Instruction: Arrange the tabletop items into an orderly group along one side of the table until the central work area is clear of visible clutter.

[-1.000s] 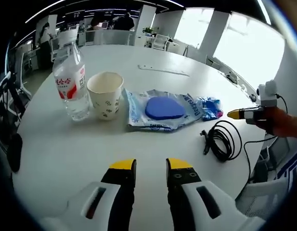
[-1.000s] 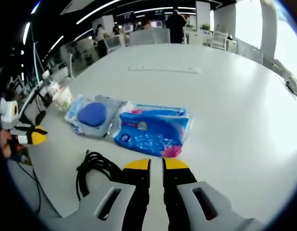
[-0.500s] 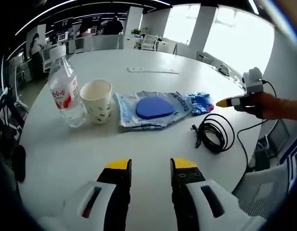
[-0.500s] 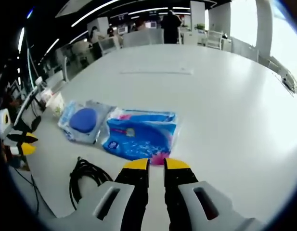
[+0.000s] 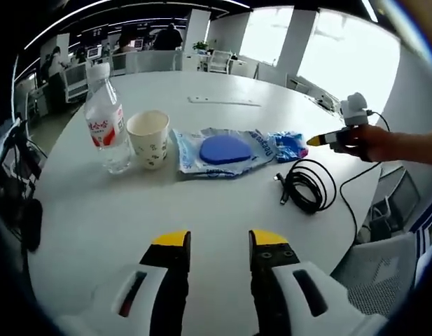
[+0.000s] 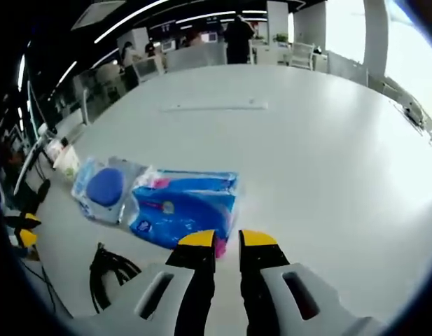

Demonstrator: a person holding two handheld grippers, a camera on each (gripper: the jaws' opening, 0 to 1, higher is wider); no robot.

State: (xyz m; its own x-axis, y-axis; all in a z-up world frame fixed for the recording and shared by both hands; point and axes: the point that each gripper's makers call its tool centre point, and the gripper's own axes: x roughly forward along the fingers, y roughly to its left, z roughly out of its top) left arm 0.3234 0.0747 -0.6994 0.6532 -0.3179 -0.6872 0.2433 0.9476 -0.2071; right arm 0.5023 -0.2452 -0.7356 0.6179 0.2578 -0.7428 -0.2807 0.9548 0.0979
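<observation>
Along the far side of the white round table [image 5: 201,210] stand a clear water bottle [image 5: 107,126] and a paper cup [image 5: 150,138], then lie a clear bag holding a blue pad [image 5: 223,150] and a blue tissue pack [image 5: 289,145]. A coiled black cable [image 5: 307,190] lies nearer the right edge. My left gripper [image 5: 219,241] hovers open over bare table, well short of the row. My right gripper [image 6: 227,239], jaws nearly together with nothing held, is at the near corner of the tissue pack [image 6: 180,206]. In a hand, the right gripper [image 5: 321,141] points at the pack.
A thin flat strip [image 6: 212,107] lies far out on the table. The bag with the pad [image 6: 103,189], the cup [image 6: 67,162] and the cable [image 6: 107,269] sit left of the pack. Office chairs and people are beyond the table [image 6: 328,161].
My right gripper has moved forward until its tips reach the tissue pack's near corner. My left gripper's jaws have spread slightly and its view pulled back a little. The items have not moved.
</observation>
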